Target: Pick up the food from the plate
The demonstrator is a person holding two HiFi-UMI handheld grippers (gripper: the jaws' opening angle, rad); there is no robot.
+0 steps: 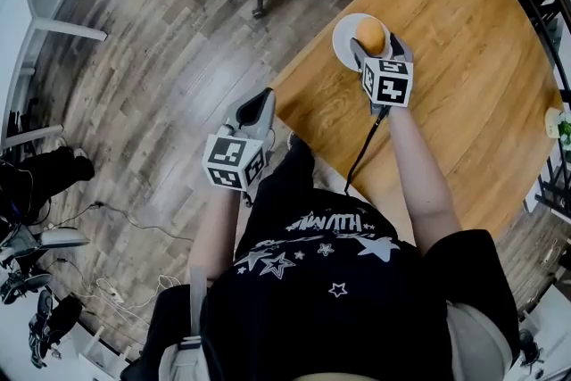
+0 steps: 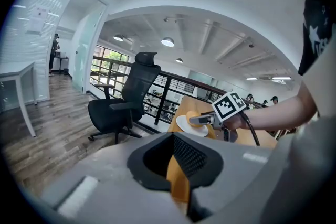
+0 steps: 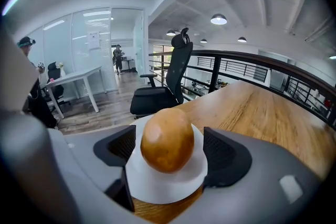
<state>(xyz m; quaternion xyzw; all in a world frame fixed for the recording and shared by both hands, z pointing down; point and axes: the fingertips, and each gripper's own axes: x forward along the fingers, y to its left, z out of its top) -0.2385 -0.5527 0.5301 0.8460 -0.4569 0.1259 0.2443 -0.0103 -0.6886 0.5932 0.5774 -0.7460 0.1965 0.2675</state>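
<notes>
Holds the right gripper (image 3: pixel 172 150) low over the wooden table (image 3: pixel 262 118), jaws spread wide on either side of the golden-brown food (image 3: pixel 167 136), neither jaw touching it. Finds that food sitting on the white plate (image 3: pixel 157 186) near the table's edge. Hangs the left gripper (image 2: pixel 176 160) beyond that edge, over the plank floor (image 1: pixel 161 58), jaws nearly together on nothing.

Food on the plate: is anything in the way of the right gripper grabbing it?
Nothing visible. The right gripper is open, and the food sits on the white plate between its jaws, untouched.
</notes>
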